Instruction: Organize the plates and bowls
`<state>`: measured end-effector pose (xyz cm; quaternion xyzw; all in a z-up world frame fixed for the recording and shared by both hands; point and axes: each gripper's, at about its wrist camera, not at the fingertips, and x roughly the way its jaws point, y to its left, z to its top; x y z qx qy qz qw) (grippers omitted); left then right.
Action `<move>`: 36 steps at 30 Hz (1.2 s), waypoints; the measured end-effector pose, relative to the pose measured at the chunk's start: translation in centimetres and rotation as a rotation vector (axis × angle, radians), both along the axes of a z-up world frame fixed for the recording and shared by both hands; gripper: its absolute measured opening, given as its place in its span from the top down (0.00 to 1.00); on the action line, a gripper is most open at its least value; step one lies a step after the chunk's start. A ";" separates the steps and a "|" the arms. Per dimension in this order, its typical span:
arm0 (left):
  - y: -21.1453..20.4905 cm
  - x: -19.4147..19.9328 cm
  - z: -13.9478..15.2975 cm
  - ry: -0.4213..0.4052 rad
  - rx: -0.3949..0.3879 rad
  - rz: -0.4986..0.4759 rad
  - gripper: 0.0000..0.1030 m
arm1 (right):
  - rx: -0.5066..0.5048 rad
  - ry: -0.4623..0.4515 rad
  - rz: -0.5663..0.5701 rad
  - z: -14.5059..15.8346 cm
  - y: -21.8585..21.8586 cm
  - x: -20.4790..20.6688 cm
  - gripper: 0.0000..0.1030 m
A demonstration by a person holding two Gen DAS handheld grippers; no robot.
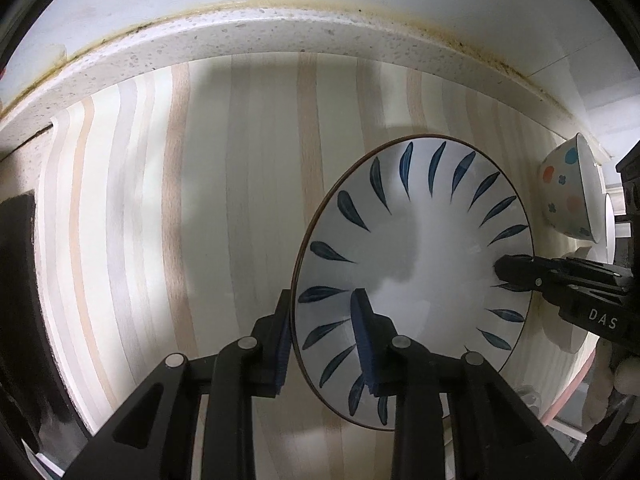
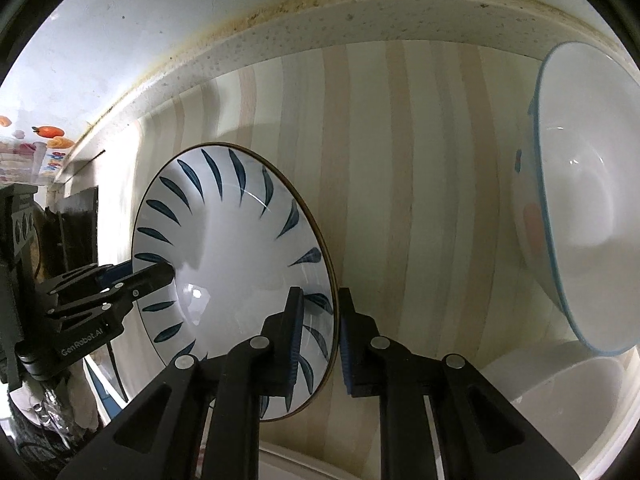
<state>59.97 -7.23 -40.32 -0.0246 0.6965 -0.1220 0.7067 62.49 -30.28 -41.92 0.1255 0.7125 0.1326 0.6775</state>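
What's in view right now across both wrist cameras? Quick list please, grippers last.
leaf-pattern plate: one, white with dark blue leaf strokes and a thin brown rim, on the striped surface, held at opposite rims by both grippers.
polka-dot bowl: one, white with orange and blue dots and a blue rim, right of the plate, tilted.
plain white bowl: one, white, below the polka-dot bowl in the right wrist view.
striped surface: one, beige and cream stripes, under everything.
speckled ledge: one, white with stained seam, along the back.
left gripper: one, black with blue pads, shut on the plate's left rim.
right gripper: one, black with blue pads, shut on the plate's right rim.
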 end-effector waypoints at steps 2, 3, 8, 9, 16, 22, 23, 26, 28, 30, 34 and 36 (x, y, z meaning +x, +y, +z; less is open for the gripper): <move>-0.4 -0.3 0.7 0.001 0.007 0.002 0.75 | -0.002 -0.005 -0.004 0.0 0.3 -0.5 0.83; -0.6 -0.3 0.9 0.002 0.006 0.005 0.75 | -0.004 -0.006 -0.001 0.1 0.2 -0.7 0.83; -1.2 -0.6 2.8 -0.019 0.008 0.001 0.75 | 0.009 -0.015 0.001 0.8 0.7 -1.1 0.83; -1.3 -0.7 3.2 -0.023 0.009 0.000 0.75 | 0.012 -0.016 0.002 1.1 0.5 -1.2 0.83; -2.1 -2.0 7.5 -0.059 0.004 -0.020 0.75 | 0.031 -0.049 -0.004 4.9 -0.6 -2.5 0.83; -2.9 -4.8 10.7 -0.072 0.002 -0.040 0.75 | 0.044 -0.082 0.006 9.0 -1.7 -5.5 0.83; -2.8 -5.7 10.7 -0.074 0.000 -0.043 0.75 | 0.046 -0.084 0.005 9.3 -1.8 -6.2 0.83; -3.4 -8.6 10.5 -0.071 -0.004 -0.059 0.75 | 0.050 -0.081 0.005 10.3 -1.9 -9.3 0.83; -3.8 -10.2 10.1 -0.062 -0.008 -0.074 0.75 | 0.048 -0.076 0.012 10.5 -2.2 -11.3 0.83; -4.2 -12.0 9.2 -0.040 -0.014 -0.089 0.75 | 0.052 -0.058 0.009 10.0 -2.7 -13.8 0.83; -5.2 -14.9 7.4 0.003 -0.009 -0.117 0.75 | 0.060 -0.017 -0.004 8.7 -3.9 -17.7 0.83; -5.8 -16.0 6.3 0.029 -0.002 -0.128 0.75 | 0.059 0.006 -0.014 7.9 -4.6 -19.7 0.83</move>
